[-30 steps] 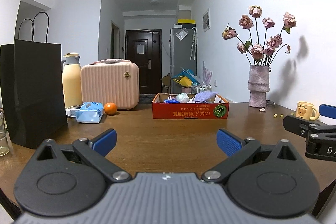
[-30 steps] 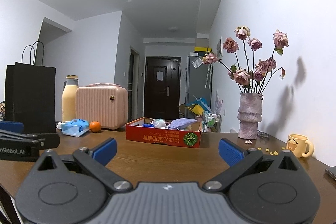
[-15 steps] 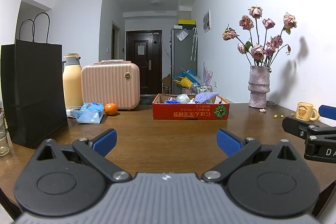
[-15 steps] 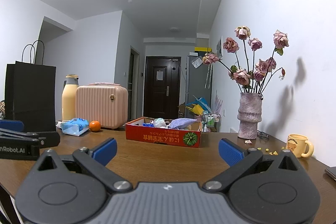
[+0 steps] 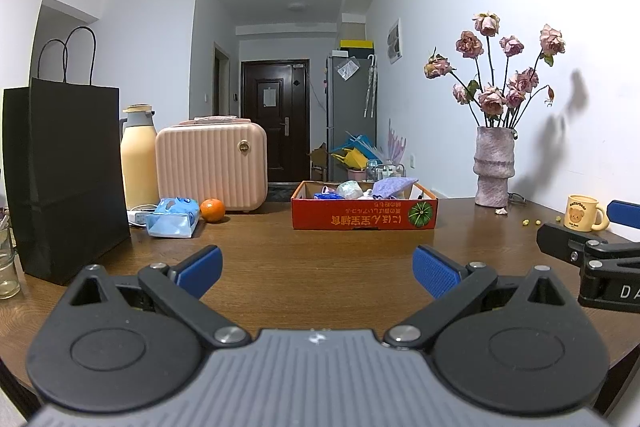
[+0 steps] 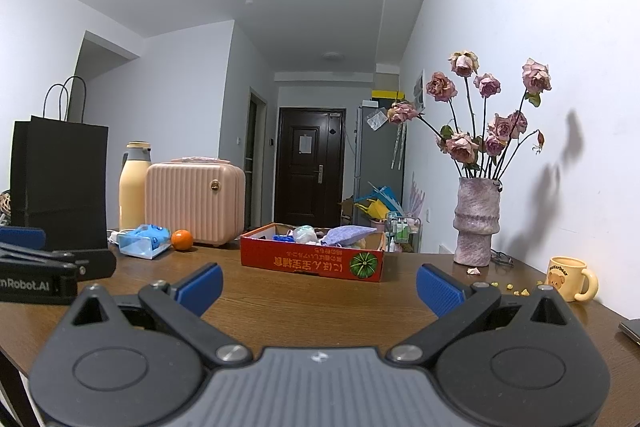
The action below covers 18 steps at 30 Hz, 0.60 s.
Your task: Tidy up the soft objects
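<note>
On the table (image 5: 320,267) a box (image 5: 364,215) is standing in the middle, well ahead of both grippers, and soft objects (image 5: 372,189) are lying inside it. To the left of the box a suitcase (image 5: 211,163) is standing, with a flask (image 5: 138,155) at its left side and a paper bag (image 5: 64,179) further left and nearer. A tissue pack (image 5: 173,217) and an orange (image 5: 212,210) are lying just beside each other, before the suitcase. To the right of the box a vase (image 5: 494,167) is standing near the wall, and a mug (image 5: 584,213) is sitting further right and nearer. A door (image 5: 275,119) is standing far behind the table.
</note>
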Each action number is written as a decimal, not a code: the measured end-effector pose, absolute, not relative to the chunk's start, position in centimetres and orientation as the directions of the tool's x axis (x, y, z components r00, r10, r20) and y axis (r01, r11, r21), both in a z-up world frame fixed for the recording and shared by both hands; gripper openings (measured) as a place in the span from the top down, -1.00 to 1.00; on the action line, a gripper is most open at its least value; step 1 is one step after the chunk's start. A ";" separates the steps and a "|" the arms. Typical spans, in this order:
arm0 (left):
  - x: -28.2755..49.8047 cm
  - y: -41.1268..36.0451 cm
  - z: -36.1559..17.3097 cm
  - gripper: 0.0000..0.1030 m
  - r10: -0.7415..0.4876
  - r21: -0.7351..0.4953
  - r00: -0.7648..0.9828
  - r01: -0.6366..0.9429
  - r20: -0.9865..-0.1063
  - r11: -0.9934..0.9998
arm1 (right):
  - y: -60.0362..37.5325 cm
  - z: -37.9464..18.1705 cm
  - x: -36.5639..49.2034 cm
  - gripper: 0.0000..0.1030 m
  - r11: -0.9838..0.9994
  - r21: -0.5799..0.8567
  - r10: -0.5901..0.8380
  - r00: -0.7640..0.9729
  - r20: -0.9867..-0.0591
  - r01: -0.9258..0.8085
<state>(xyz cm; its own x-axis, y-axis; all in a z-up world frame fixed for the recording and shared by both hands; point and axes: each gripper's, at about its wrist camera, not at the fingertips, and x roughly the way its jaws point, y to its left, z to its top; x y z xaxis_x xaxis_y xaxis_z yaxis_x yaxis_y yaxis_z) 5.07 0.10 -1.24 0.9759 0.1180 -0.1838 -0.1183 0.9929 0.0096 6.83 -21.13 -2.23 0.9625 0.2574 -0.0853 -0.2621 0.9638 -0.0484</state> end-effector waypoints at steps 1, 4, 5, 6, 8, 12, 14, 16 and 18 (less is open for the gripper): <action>5.1 0.1 -1.2 -1.00 0.118 0.009 0.976 -0.118 -0.183 0.993 | -21.1 -2.2 6.8 -1.00 0.964 -0.050 0.258 0.962 -0.085 -0.263; 5.1 0.1 -1.2 -1.00 0.118 0.011 0.977 -0.118 -0.180 0.993 | -21.1 -2.2 6.8 -1.00 0.963 -0.050 0.259 0.962 -0.085 -0.263; 5.0 0.2 -1.2 -1.00 0.118 0.010 0.977 -0.118 -0.180 0.993 | -21.1 -2.2 6.8 -1.00 0.963 -0.050 0.258 0.962 -0.085 -0.263; 5.0 0.2 -1.1 -1.00 0.118 0.011 0.977 -0.118 -0.179 0.993 | -21.1 -2.2 6.8 -1.00 0.963 -0.051 0.259 0.962 -0.085 -0.264; 5.0 0.2 -1.1 -1.00 0.117 0.013 0.977 -0.117 -0.177 0.993 | -21.0 -2.2 6.8 -1.00 0.963 -0.052 0.259 0.962 -0.085 -0.264; 5.0 0.2 -1.1 -1.00 0.117 0.014 0.977 -0.117 -0.176 0.993 | -20.9 -2.2 6.8 -1.00 0.963 -0.054 0.260 0.962 -0.083 -0.265; 5.0 0.1 -1.1 -1.00 0.117 0.014 0.977 -0.116 -0.176 0.993 | -20.9 -2.2 6.8 -1.00 0.963 -0.054 0.260 0.962 -0.083 -0.265; 5.0 0.1 -1.1 -1.00 0.117 0.014 0.977 -0.117 -0.176 0.993 | -20.9 -2.2 6.7 -1.00 0.963 -0.054 0.260 0.962 -0.084 -0.265; 5.0 0.2 -1.1 -1.00 0.117 0.014 0.978 -0.116 -0.175 0.993 | -20.8 -2.2 6.7 -1.00 0.963 -0.056 0.259 0.962 -0.083 -0.264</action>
